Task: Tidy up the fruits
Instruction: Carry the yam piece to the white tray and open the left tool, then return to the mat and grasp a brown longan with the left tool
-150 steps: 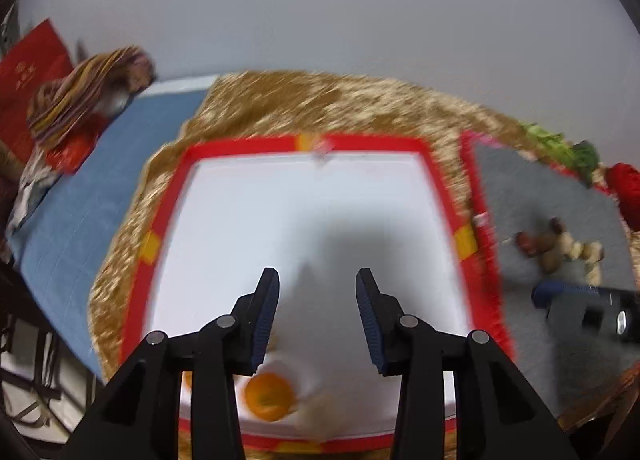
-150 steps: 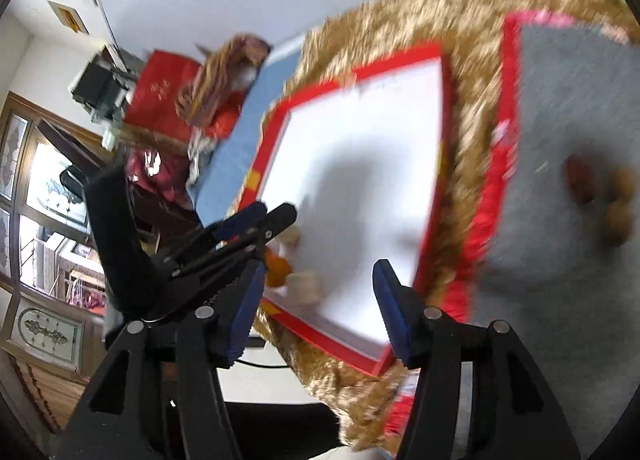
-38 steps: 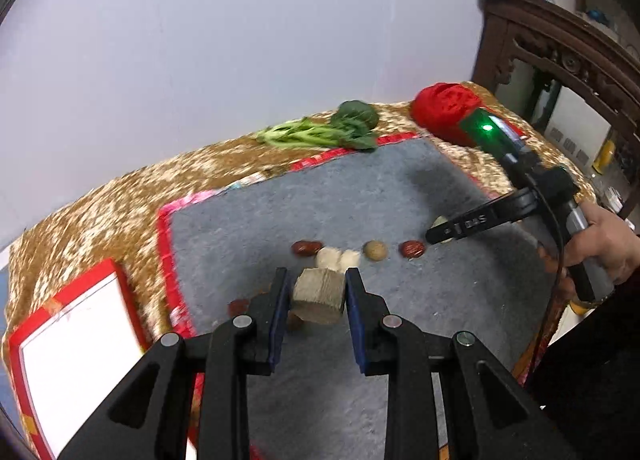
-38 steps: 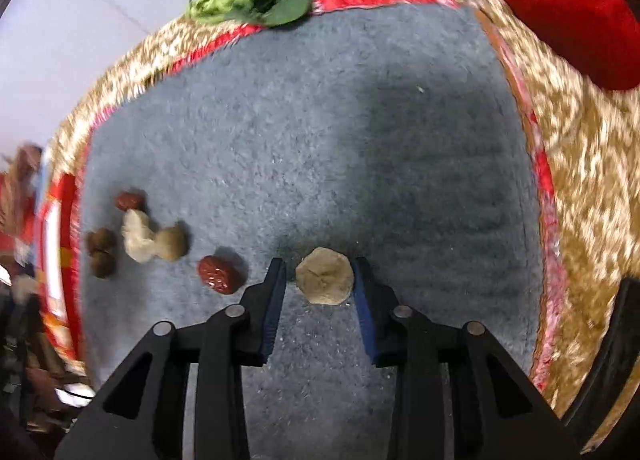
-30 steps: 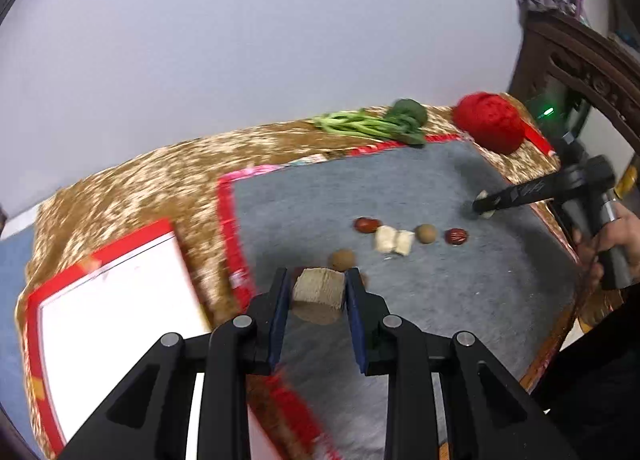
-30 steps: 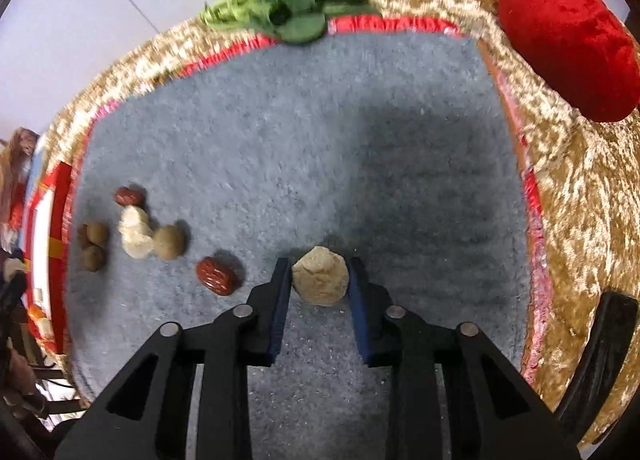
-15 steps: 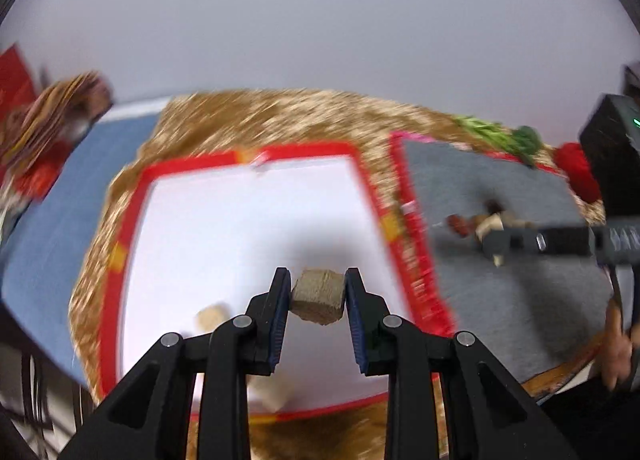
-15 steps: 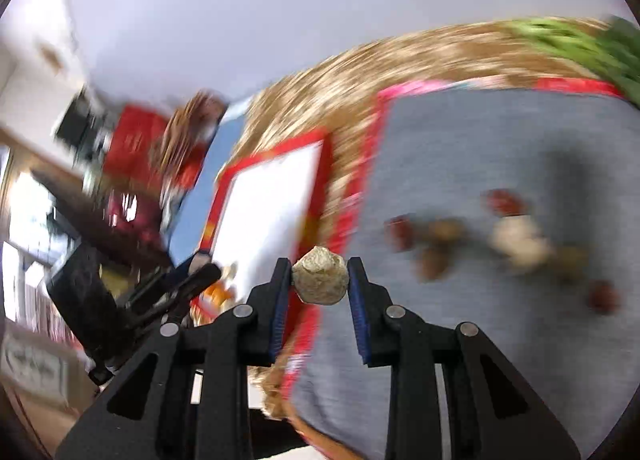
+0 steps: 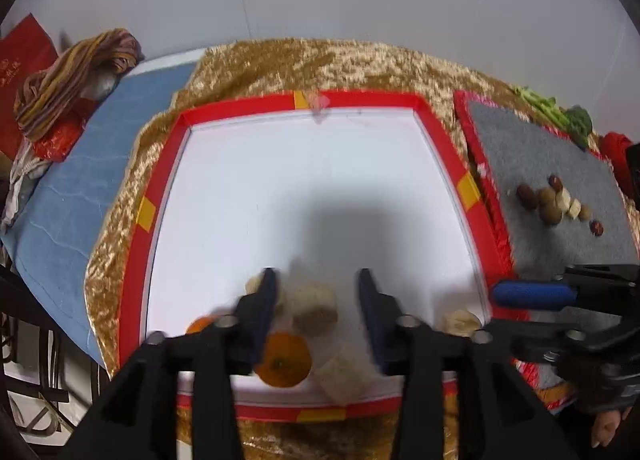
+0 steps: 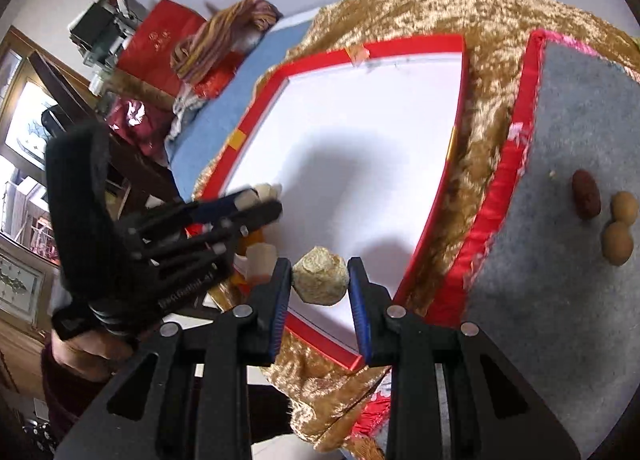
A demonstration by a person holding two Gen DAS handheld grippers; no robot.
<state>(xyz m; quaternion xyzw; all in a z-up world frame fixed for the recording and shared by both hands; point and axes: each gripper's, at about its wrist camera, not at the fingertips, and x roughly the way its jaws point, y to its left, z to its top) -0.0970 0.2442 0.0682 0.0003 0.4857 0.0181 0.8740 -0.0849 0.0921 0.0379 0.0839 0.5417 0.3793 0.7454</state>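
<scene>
1. Gold plush cloth (image 9: 360, 64) covers the table, bearing a red-rimmed white tray (image 9: 440, 128) and a grey mat (image 9: 532, 156).
2. Left gripper (image 9: 316, 300) gapes wide above a beige chunk (image 9: 314, 308) lying in the tray beside an orange (image 9: 284, 360).
3. Right gripper (image 10: 320, 280) pinches a tan lump (image 10: 320, 276) over the tray's corner.

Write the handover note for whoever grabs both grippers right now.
Left gripper: open, above a tan chunk lying in the red-rimmed tray.
Right gripper: shut on a tan lump, over the tray's near edge.
Done: an orange and several pale pieces sit in the tray.
Left: set the lump down, then fetch the brown and red fruits from the grey mat.
</scene>
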